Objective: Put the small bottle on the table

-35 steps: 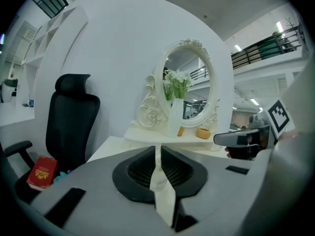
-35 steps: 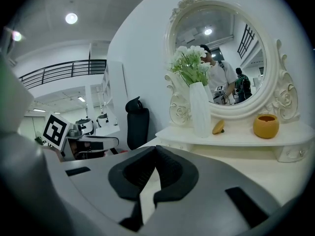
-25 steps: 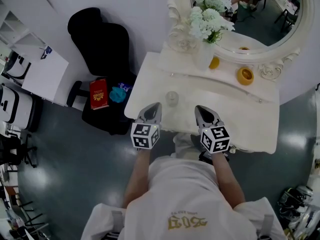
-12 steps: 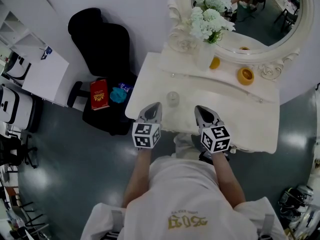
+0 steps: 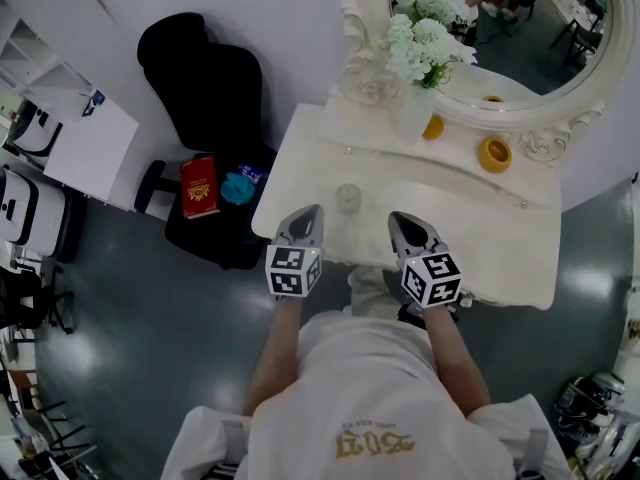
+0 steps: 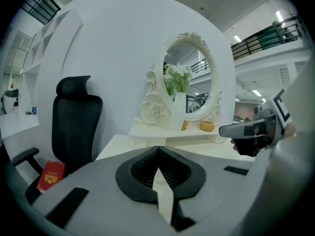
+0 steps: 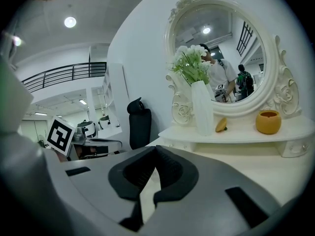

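Observation:
A small clear bottle [image 5: 346, 197] stands upright on the white dressing table [image 5: 500, 238], near its front left part. My left gripper [image 5: 303, 220] hovers at the table's front edge, just left of and nearer than the bottle, jaws shut with nothing between them. My right gripper [image 5: 405, 222] is level with it to the bottle's right, also shut and holding nothing. In the left gripper view the closed jaws [image 6: 158, 147] point at the table and hide the bottle. The right gripper view shows closed jaws [image 7: 156, 147] as well; the bottle is not visible there.
On the raised shelf stand a white vase with white flowers [image 5: 410, 108], a yellow item [image 5: 430, 125] and an orange bowl [image 5: 491, 152] before an oval mirror [image 5: 520, 28]. Left of the table is a black office chair [image 5: 205, 88] with a red book [image 5: 198, 188].

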The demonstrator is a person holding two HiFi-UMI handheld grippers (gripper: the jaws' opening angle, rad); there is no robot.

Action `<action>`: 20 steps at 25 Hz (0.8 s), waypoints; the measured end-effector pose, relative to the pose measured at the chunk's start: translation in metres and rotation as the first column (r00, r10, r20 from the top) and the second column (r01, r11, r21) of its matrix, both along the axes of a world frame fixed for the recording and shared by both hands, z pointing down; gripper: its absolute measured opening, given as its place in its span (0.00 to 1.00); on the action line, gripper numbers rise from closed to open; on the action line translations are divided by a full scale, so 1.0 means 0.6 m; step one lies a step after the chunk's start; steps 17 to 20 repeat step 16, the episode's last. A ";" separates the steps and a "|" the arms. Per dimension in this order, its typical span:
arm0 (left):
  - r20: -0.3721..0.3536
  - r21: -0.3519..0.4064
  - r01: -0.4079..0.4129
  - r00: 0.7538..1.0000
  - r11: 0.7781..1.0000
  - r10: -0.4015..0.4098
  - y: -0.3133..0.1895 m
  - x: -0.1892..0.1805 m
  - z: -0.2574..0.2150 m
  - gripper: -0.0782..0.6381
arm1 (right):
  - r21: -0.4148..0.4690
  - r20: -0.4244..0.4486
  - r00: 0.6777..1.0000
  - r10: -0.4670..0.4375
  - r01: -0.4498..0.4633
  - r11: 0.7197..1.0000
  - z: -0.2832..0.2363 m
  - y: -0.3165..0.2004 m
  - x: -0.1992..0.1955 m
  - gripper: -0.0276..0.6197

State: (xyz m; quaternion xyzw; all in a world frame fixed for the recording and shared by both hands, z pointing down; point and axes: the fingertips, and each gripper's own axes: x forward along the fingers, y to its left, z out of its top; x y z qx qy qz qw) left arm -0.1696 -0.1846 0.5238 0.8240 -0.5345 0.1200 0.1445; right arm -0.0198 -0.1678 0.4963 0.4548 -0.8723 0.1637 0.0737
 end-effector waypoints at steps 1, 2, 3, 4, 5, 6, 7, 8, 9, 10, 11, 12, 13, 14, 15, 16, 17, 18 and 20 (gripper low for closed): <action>0.009 0.000 0.001 1.000 1.000 -0.001 -0.001 0.000 0.001 0.13 | 0.000 -0.001 1.000 0.001 -0.001 1.000 0.000 0.000 0.000 0.06; 0.015 0.000 0.001 1.000 1.000 -0.001 -0.002 0.000 0.002 0.13 | 0.000 -0.001 1.000 0.001 -0.001 1.000 0.001 -0.001 0.001 0.06; 0.017 0.000 -0.001 1.000 1.000 0.001 -0.002 0.002 0.003 0.13 | 0.000 -0.002 1.000 0.002 -0.002 1.000 0.001 -0.001 0.002 0.06; 0.016 -0.002 -0.003 1.000 1.000 0.003 -0.002 0.003 0.003 0.13 | -0.001 -0.003 1.000 0.004 -0.004 1.000 0.001 -0.001 0.003 0.06; 0.014 -0.005 -0.006 1.000 1.000 0.006 -0.002 0.003 0.004 0.13 | -0.002 -0.004 1.000 0.005 -0.005 1.000 0.002 -0.001 0.003 0.06; 0.012 -0.008 -0.008 1.000 1.000 0.008 -0.001 0.004 0.005 0.13 | -0.003 -0.004 1.000 0.006 -0.006 1.000 0.002 -0.001 0.003 0.06; 0.010 -0.010 -0.009 1.000 1.000 0.009 -0.001 0.004 0.006 0.13 | -0.003 -0.005 1.000 0.007 -0.007 1.000 0.002 0.000 0.004 0.06; 0.007 -0.011 -0.009 1.000 1.000 0.009 -0.001 0.004 0.006 0.13 | -0.003 -0.005 1.000 0.008 -0.008 1.000 0.002 0.000 0.005 0.06; 0.005 -0.011 -0.008 1.000 1.000 0.008 -0.001 0.005 0.007 0.13 | -0.004 -0.005 1.000 0.008 -0.008 1.000 0.003 0.000 0.006 0.06; 0.004 -0.013 -0.007 1.000 1.000 0.007 -0.002 0.005 0.008 0.13 | -0.004 -0.004 1.000 0.008 -0.008 1.000 0.004 0.001 0.007 0.06; 0.003 -0.014 -0.006 1.000 1.000 0.006 -0.002 0.004 0.009 0.13 | -0.004 -0.004 1.000 0.009 -0.009 1.000 0.004 0.001 0.007 0.06; 0.002 -0.017 -0.004 1.000 1.000 0.004 -0.002 0.004 0.010 0.13 | -0.004 -0.004 1.000 0.009 -0.009 1.000 0.004 0.001 0.008 0.06; 0.001 -0.019 -0.003 1.000 1.000 0.003 -0.002 0.003 0.010 0.13 | -0.005 -0.003 1.000 0.009 -0.009 1.000 0.004 0.001 0.008 0.06; 0.000 -0.021 -0.002 1.000 1.000 0.002 -0.001 0.003 0.011 0.13 | -0.005 -0.002 1.000 0.009 -0.009 1.000 0.004 0.001 0.009 0.06; 0.000 -0.023 -0.001 1.000 1.000 0.001 -0.001 0.003 0.012 0.13 | -0.005 -0.002 1.000 0.009 -0.009 1.000 0.004 0.001 0.009 0.06; -0.001 -0.026 0.000 1.000 1.000 0.000 -0.001 0.002 0.012 0.13 | -0.006 -0.001 1.000 0.009 -0.009 1.000 0.003 0.001 0.009 0.06; -0.001 -0.026 0.000 1.000 1.000 0.000 -0.001 0.002 0.012 0.13 | -0.006 -0.001 1.000 0.009 -0.009 1.000 0.003 0.001 0.009 0.06; -0.001 -0.026 0.000 1.000 1.000 0.000 -0.001 0.002 0.012 0.13 | -0.006 -0.001 1.000 0.009 -0.009 1.000 0.003 0.001 0.009 0.06; -0.001 -0.026 0.000 1.000 1.000 0.000 -0.001 0.002 0.012 0.13 | -0.006 -0.001 1.000 0.009 -0.009 1.000 0.003 0.001 0.009 0.06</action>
